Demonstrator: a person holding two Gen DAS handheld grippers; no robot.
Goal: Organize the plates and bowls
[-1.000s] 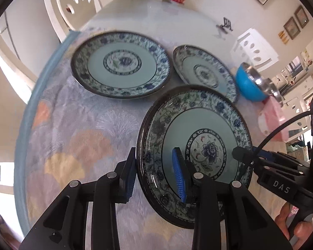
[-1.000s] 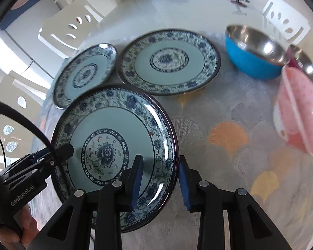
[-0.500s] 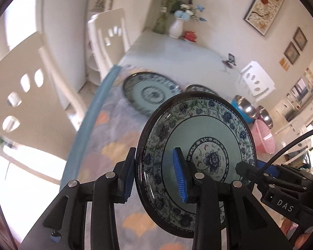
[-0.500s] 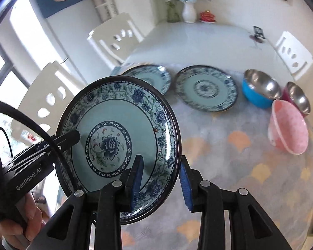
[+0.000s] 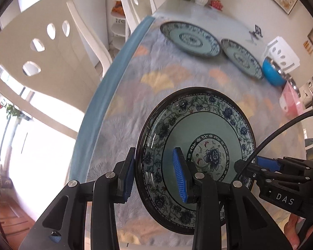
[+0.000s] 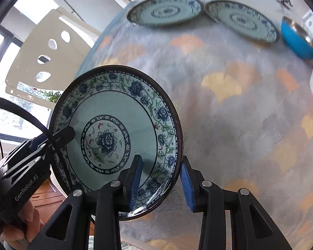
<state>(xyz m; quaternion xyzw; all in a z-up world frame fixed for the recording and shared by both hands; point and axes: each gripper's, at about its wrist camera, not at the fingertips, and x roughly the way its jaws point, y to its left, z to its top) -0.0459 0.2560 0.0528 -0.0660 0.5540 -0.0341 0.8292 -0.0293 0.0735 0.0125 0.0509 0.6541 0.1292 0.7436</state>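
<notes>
Above the tablecloth [image 6: 229, 108], the plate [image 5: 196, 145] is held clear between both grippers: left gripper [image 5: 156, 175] and right gripper [image 6: 159, 185] each clamp opposite rim edges. The right jaws have just eased slightly; keep both grips firm and level toward the far plates [image 6: 164, 12].

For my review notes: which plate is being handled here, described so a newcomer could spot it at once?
On the round table's pastel leaf-patterned cloth, look at the near end, away from the two floral plates lying flat. The round blue-and-green floral ceramic plate with a dark rim is the only one lifted and tilted, gripped at opposite rims by the left hand-held gripper and right hand-held gripper.
</notes>
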